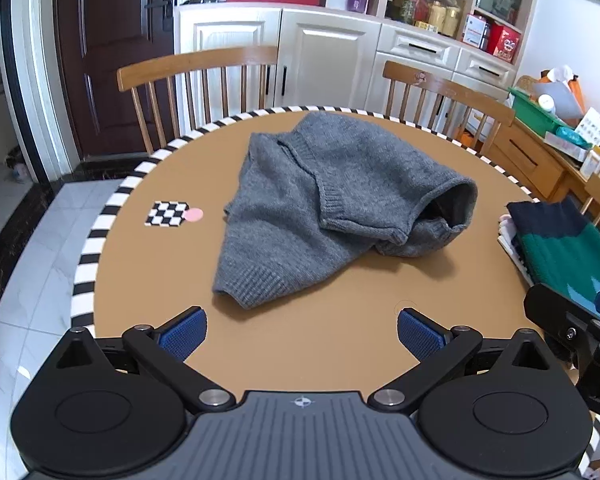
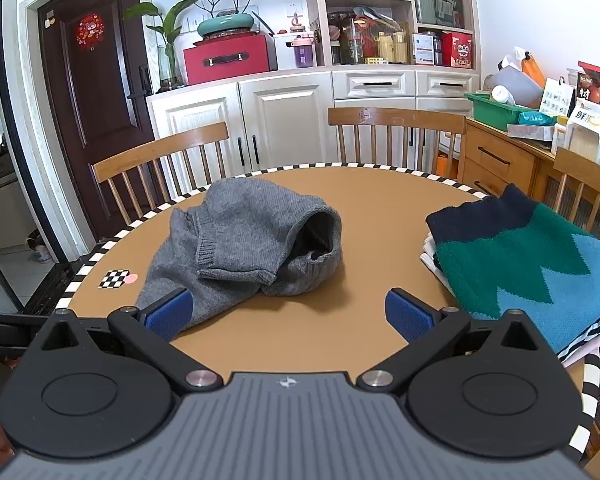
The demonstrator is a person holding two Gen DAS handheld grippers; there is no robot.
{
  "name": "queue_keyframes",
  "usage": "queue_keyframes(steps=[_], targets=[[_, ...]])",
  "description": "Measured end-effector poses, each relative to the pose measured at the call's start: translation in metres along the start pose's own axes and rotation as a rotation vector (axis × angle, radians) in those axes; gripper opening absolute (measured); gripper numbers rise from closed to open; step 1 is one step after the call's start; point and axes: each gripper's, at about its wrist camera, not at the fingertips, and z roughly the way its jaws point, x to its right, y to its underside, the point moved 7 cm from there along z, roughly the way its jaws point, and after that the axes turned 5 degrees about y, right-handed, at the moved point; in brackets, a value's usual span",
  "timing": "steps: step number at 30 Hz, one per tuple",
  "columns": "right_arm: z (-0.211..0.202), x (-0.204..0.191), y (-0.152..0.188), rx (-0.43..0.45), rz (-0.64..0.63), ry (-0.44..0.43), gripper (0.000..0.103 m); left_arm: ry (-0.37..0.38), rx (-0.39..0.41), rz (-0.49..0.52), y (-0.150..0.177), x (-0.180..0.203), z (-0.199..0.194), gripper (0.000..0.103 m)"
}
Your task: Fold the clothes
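Crumpled grey sweater lies hem toward left gripper, neck away.

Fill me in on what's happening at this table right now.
A person is folding clothes with a handheld gripper in each hand. A crumpled grey knitted sweater lies unfolded in the middle of the round tan table. To its right sits a stack of folded garments topped by a green, navy and blue patterned knit. The left gripper and right gripper are both open, near the table's front edge, holding nothing.
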Motion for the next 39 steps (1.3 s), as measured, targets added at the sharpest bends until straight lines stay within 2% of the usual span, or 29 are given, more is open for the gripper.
queue_keyframes(steps=[6,12,39], targets=[[0.001,0.001,0.001,-0.006,0.005,-0.001,0.103,-0.034,0.053,0.041,0.004,0.008,-0.008,0.103],[0.006,-0.001,0.001,-0.011,0.008,-0.004,0.103,-0.003,0.005,0.001,-0.002,0.0,0.003,0.103],[0.005,0.003,0.005,-0.023,0.013,-0.016,0.103,-0.01,-0.009,-0.008,0.001,-0.002,0.003,0.103]])
